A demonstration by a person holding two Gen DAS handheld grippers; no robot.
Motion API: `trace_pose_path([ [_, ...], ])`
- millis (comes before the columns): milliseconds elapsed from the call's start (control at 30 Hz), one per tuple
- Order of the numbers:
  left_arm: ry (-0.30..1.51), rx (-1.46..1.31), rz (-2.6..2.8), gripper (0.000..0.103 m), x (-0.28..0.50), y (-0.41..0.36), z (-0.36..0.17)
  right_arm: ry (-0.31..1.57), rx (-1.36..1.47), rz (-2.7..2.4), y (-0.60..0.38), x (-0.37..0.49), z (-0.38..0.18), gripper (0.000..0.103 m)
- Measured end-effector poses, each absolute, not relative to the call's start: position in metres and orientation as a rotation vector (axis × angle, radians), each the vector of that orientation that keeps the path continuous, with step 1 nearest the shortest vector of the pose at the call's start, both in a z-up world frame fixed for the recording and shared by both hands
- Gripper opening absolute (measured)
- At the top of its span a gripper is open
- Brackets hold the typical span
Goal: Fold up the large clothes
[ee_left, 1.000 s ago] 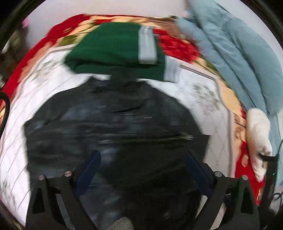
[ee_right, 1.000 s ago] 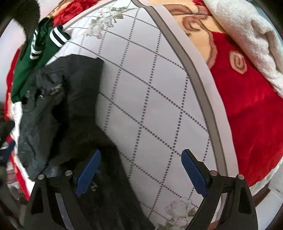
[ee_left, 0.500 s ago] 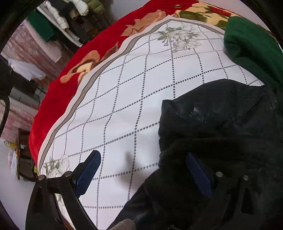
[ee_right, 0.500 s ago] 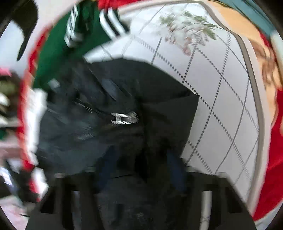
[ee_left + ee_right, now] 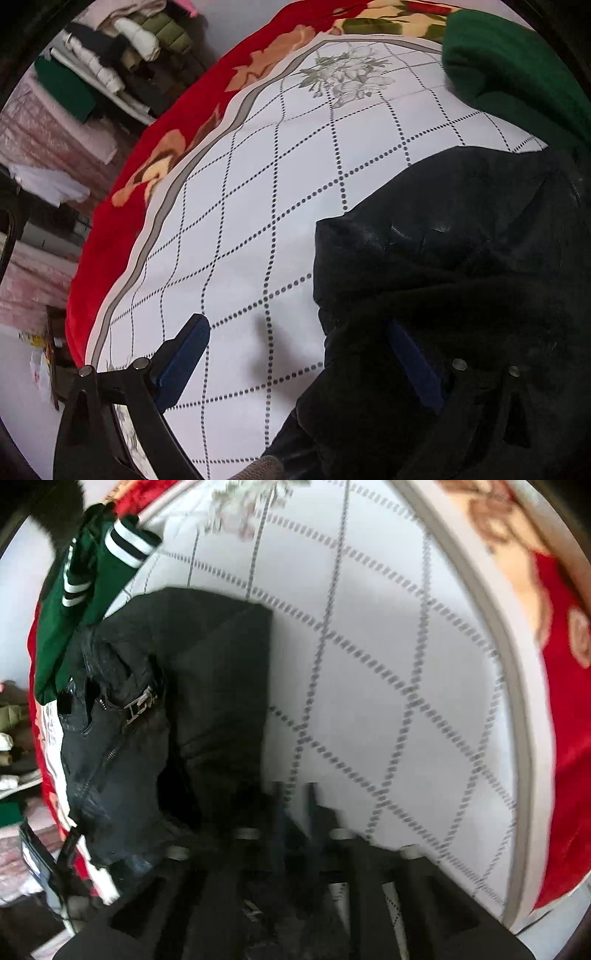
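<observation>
Here, spread wide over the white quilted bedcover (image 5: 229, 206), left gripper (image 5: 295, 362), one blue pad above bare cover, the other over the edge of the black jacket (image 5: 461, 236), nothing pinched. Nearly closed yet easing apart, right gripper (image 5: 295, 808), apparently nipping the jacket's hem. Beyond the jacket, a green garment (image 5: 85, 590); around the cover, a red blanket (image 5: 110, 236).

Soft even light; right view motion-blurred, both fisheye-warped with dark rims.
</observation>
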State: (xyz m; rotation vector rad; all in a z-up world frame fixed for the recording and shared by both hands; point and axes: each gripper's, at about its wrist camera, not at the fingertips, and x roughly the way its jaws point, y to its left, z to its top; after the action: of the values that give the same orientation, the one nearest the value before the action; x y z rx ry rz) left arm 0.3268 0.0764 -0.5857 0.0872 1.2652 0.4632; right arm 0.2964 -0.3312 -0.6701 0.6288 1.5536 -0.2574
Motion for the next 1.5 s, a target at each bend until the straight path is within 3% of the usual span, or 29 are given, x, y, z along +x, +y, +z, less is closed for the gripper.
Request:
trace_pose_path([
  [33,1.256,0.095,0.455,0.101,0.326,0.076,-0.586,1.548,0.636,-0.241,-0.332,0.292,-0.671,0.053],
  [67,1.250,0.098,0.447,0.101,0.324,0.075,-0.586,1.561,0.648,-0.228,-0.332,0.287,-0.677,0.055],
  [267,1.260,0.058,0.405,0.102,0.325,0.083,-0.586,1.478,0.690,-0.263,-0.333,0.264,-0.654,0.055],
  [500,1.324,-0.094,0.294,0.102,0.285,0.096,-0.558,1.623,0.592,-0.200,-0.291,0.258,-0.680,0.055],
  [767,1.495,-0.128,0.144,0.096,0.264,0.098,-0.617,1.606,0.488,-0.252,-0.246,0.280,-0.688,0.061],
  [800,1.476,-0.128,0.131,0.089,0.266,0.097,-0.618,1.604,0.480,-0.255,-0.245,0.282,-0.686,0.061],
  [833,1.442,-0.128,0.106,0.067,0.269,0.094,-0.616,1.600,0.466,-0.257,-0.240,0.284,-0.686,0.061],
  [867,1.418,-0.124,0.069,0.055,0.271,0.088,-0.614,1.595,0.457,-0.256,-0.234,0.288,-0.686,0.061],
  [900,1.407,-0.100,0.037,0.032,0.274,0.080,-0.611,1.592,0.439,-0.258,-0.225,0.292,-0.687,0.058],
  [933,1.405,-0.072,0.037,0.028,0.276,0.074,-0.611,1.588,0.426,-0.258,-0.213,0.299,-0.687,0.051],
  [967,1.390,-0.046,0.029,0.026,0.278,0.069,-0.610,1.582,0.430,-0.250,-0.206,0.301,-0.687,0.037],
  [1067,1.363,-0.029,0.014,0.028,0.287,0.074,-0.610,1.585,0.482,-0.243,-0.187,0.305,-0.685,0.020],
  [1267,1.319,0.026,0.030,0.032,0.336,0.101,-0.605,1.638,0.737,-0.134,-0.138,0.293,-0.691,0.018],
  [1400,1.354,0.018,0.024,0.037,0.351,0.098,-0.597,1.663,0.658,-0.168,-0.107,0.296,-0.696,0.021],
  [1467,1.329,0.041,0.028,0.046,0.349,0.096,-0.591,1.641,0.613,-0.232,-0.091,0.296,-0.693,0.022],
  [1500,1.316,0.057,0.035,0.065,0.345,0.092,-0.589,1.633,0.598,-0.266,-0.083,0.297,-0.691,0.025],
])
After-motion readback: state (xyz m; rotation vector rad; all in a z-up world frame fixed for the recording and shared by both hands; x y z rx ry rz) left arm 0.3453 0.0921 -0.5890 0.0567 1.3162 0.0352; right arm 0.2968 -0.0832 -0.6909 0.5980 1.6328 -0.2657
